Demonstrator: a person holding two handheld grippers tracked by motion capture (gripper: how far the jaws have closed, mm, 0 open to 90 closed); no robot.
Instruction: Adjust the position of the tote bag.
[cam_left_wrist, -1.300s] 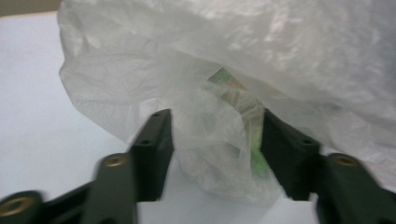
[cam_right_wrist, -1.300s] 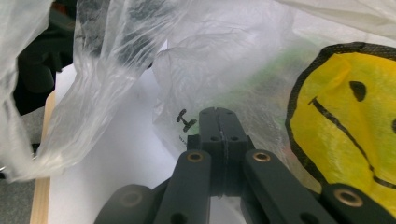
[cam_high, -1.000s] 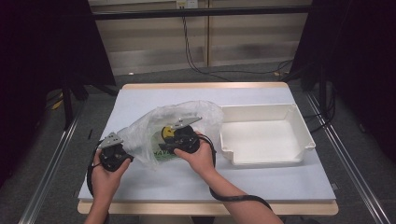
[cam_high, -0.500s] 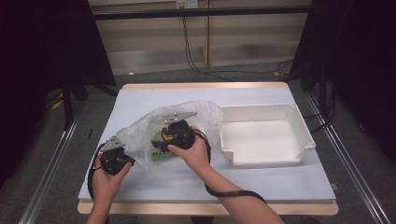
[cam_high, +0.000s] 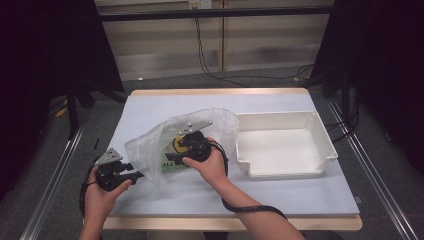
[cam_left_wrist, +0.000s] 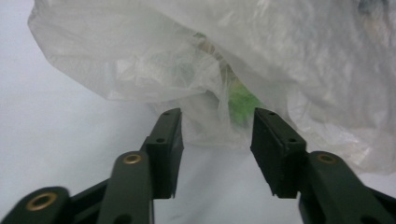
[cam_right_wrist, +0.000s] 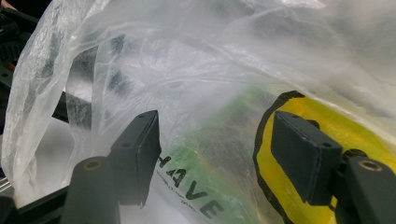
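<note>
Clear plastic bag (cam_high: 165, 142) with a green and yellow packet (cam_right_wrist: 261, 154) inside, beside empty white tray (cam_high: 320, 131) on table (cam_high: 150, 107), both tools (cam_left_wrist: 215, 140) (cam_right_wrist: 217, 154) wide apart.

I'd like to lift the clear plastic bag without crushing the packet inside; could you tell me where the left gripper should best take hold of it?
Probably the loose, crumpled edge of the plastic bag facing the open left gripper, approached level from the near-left: that film stands clear of the green-and-yellow packet.

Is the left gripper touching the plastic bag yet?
Cannot tell. In the left gripper view the left gripper has its jaws open right at the plastic bag, but neither contact nor gap shows plainly.
</note>
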